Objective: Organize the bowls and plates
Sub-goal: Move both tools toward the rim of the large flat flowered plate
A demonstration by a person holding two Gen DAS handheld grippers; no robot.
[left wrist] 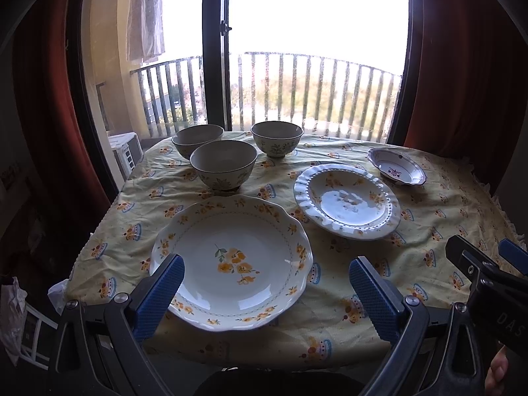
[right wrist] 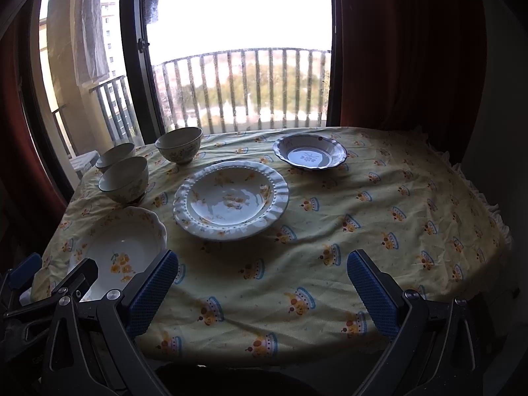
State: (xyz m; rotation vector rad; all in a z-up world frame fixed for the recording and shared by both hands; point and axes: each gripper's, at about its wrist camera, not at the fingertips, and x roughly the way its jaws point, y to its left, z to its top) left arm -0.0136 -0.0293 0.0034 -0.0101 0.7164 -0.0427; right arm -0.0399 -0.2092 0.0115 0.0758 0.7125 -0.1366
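Plate (left wrist: 231, 260) with yellow flowers lies nearest, just ahead of the left gripper (left wrist: 266, 283); both grippers gape wide, empty.

3 bowls (left wrist: 223, 161) behind, 3 plates (left wrist: 231, 260) before

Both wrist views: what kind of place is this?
Likely a home dining spot beside a balcony. A patterned tablecloth carries floral bowls and plates; behind it, a glass door shows a balcony railing, with red curtains alongside.
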